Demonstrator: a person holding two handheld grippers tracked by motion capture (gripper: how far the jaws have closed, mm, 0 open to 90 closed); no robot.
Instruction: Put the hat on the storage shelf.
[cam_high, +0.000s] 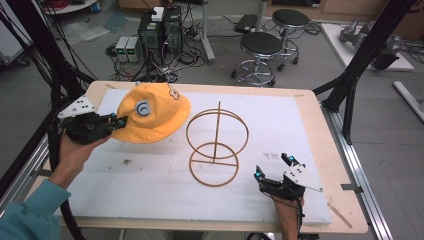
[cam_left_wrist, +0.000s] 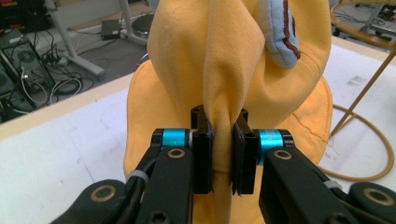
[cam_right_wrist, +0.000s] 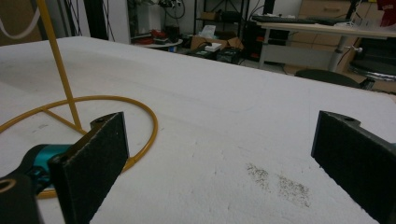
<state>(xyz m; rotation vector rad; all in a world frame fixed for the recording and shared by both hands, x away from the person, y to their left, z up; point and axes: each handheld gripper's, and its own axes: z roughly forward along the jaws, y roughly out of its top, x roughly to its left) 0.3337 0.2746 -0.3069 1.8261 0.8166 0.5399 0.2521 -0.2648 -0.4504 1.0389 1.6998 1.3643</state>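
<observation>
White mat (cam_high: 150, 185): left gripper (cam_high: 116, 120) pinching yellow hat (cam_high: 155, 112) fold; right gripper (cam_high: 274, 167) spread beside wire stand (cam_high: 216, 145).

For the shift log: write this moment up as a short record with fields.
held thing: yellow hat, a fold of its fabric pinched, lifted above the white mat
left gripper: shut on the hat
right gripper: open, nothing between its jaws, low over the mat's near right part
stand: wire hat stand, two rings on a centre post, upright on the mat, bare
hat versus stand: hat is left of the stand, not on it
</observation>
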